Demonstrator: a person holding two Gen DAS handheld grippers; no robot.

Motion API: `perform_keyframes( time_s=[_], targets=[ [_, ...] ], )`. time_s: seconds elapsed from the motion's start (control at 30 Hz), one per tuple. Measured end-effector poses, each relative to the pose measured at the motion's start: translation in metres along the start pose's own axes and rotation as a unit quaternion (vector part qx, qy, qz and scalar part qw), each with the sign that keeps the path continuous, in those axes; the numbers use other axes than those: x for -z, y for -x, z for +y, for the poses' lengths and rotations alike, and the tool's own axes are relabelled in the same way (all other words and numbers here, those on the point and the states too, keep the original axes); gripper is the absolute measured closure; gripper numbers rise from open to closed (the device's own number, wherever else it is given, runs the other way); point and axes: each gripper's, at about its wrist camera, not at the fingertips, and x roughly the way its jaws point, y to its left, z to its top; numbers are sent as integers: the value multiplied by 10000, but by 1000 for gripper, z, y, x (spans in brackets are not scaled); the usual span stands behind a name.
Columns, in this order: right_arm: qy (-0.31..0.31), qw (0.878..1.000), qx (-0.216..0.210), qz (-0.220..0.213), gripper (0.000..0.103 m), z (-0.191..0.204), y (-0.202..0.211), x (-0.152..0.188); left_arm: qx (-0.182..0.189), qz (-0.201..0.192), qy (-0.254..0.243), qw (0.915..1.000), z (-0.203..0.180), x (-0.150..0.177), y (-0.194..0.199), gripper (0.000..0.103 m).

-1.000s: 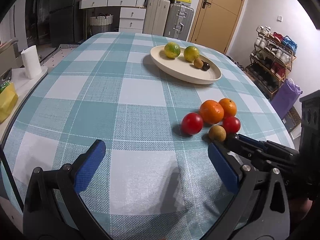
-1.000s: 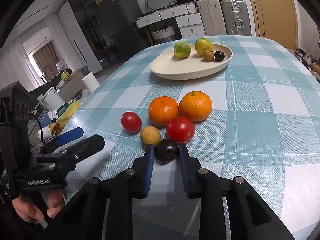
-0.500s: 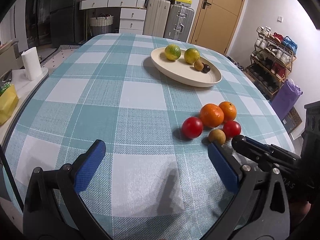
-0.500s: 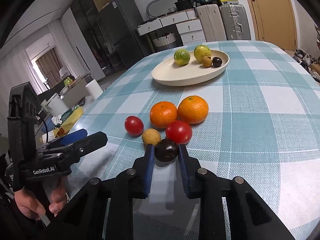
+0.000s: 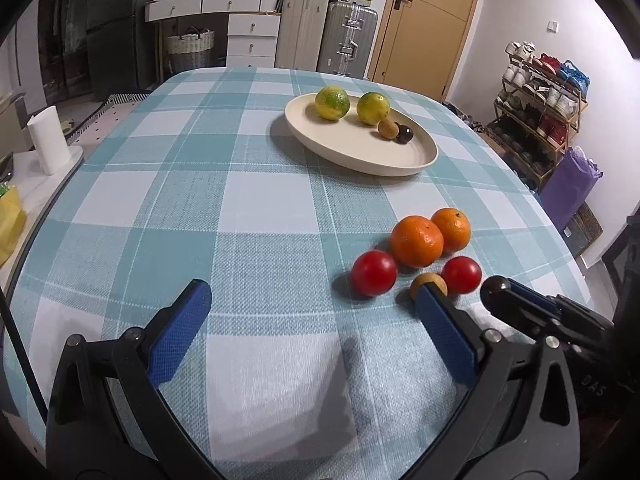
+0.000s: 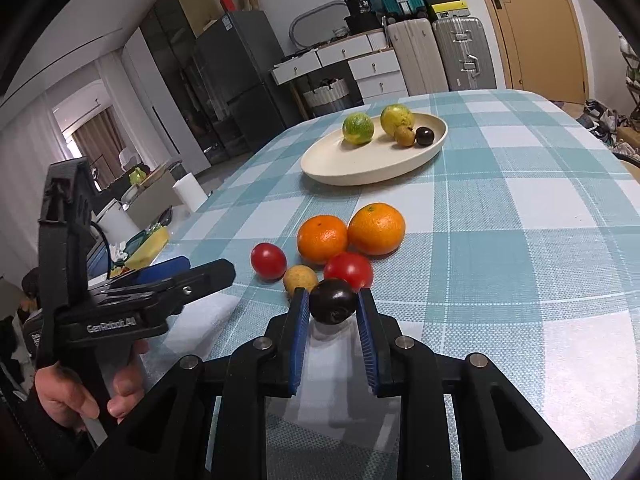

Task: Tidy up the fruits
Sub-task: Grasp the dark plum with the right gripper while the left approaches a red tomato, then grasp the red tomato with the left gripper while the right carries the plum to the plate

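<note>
My right gripper (image 6: 333,305) is shut on a dark plum (image 6: 333,306), held above the checked tablecloth; the plum also shows in the left wrist view (image 5: 495,287). Just beyond it lie two oranges (image 6: 375,228), two red tomatoes (image 6: 348,270) and a small tan fruit (image 6: 300,279). A cream oval plate (image 6: 340,164) farther back holds two green-yellow citrus (image 6: 358,129), a tan fruit and a dark plum. My left gripper (image 5: 308,316) is open and empty, low over the table left of the loose fruits (image 5: 417,241).
The table edge curves close on the right (image 5: 560,240). A paper towel roll (image 5: 47,145) and yellow item stand on a side surface at left. Suitcases, drawers and a shoe rack (image 5: 540,108) stand beyond the table.
My right gripper has lifted the dark plum off the table and away from the fruit cluster. My left gripper has stayed open, almost still.
</note>
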Motion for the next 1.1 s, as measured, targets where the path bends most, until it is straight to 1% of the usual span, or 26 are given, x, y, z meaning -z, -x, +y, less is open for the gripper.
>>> perform_keyframes(
  time_s=[0.1, 0.23, 0.3, 0.37, 0.43, 0.53, 0.57, 0.63, 0.67, 0.7, 0.77, 0.8, 0.83, 0.93, 1.0, 1.1],
  targets=[
    [-26, 10000, 8, -42, 78, -1, 3, 0, 179, 103, 4, 9998, -1, -4, -5, 1],
    [-47, 10000, 3, -72, 78, -1, 4, 0, 218, 273, -108, 9993, -6, -7, -13, 2],
    [-50, 9999, 6, -100, 78, -2, 5, 0, 268, 378, -49, 9989, -7, -8, -17, 2],
    [-33, 9999, 7, -132, 78, -1, 7, 0, 330, 386, -16, 9987, -7, -10, -20, 4],
    [1, 9998, 14, -185, 78, 0, 11, 0, 345, 423, -8, 9985, -7, -11, -23, 14],
    [45, 9998, -11, -207, 78, 1, 13, 0, 459, 565, 27, 9973, -7, -13, -30, 26],
    [55, 9998, -17, -187, 78, 2, 12, 0, 515, 593, 35, 9969, -7, -14, -32, 32],
    [81, 9998, -24, -157, 78, 3, 10, 1, 665, 634, 12, 9958, -7, -15, -35, 48],
    [87, 9998, -32, -147, 78, 3, 10, 1, 701, 637, -18, 9955, -8, -16, -36, 51],
    [88, 9998, -49, -143, 78, 3, 10, 1, 765, 643, -42, 9950, -9, -16, -37, 57],
    [79, 9998, -68, -161, 78, 3, 11, 1, 905, 681, -70, 9935, -10, -17, -39, 65],
    [70, 9998, -65, -168, 78, 3, 11, 0, 975, 695, -94, 9928, -11, -17, -40, 74],
    [65, 9998, -69, -170, 78, 3, 12, -1, 1006, 711, -134, 9923, -12, -17, -41, 79],
    [72, 9998, -63, -167, 78, 1, 12, -3, 1055, 695, -259, 9916, -14, -17, -42, 79],
    [58, 9998, -68, -153, 78, 0, 12, -5, 1150, 678, -246, 9907, -14, -17, -41, 79],
    [14, 9998, -87, -197, 78, -2, 15, -11, 1163, 660, -237, 9907, -13, -20, -38, 79]
  ],
)
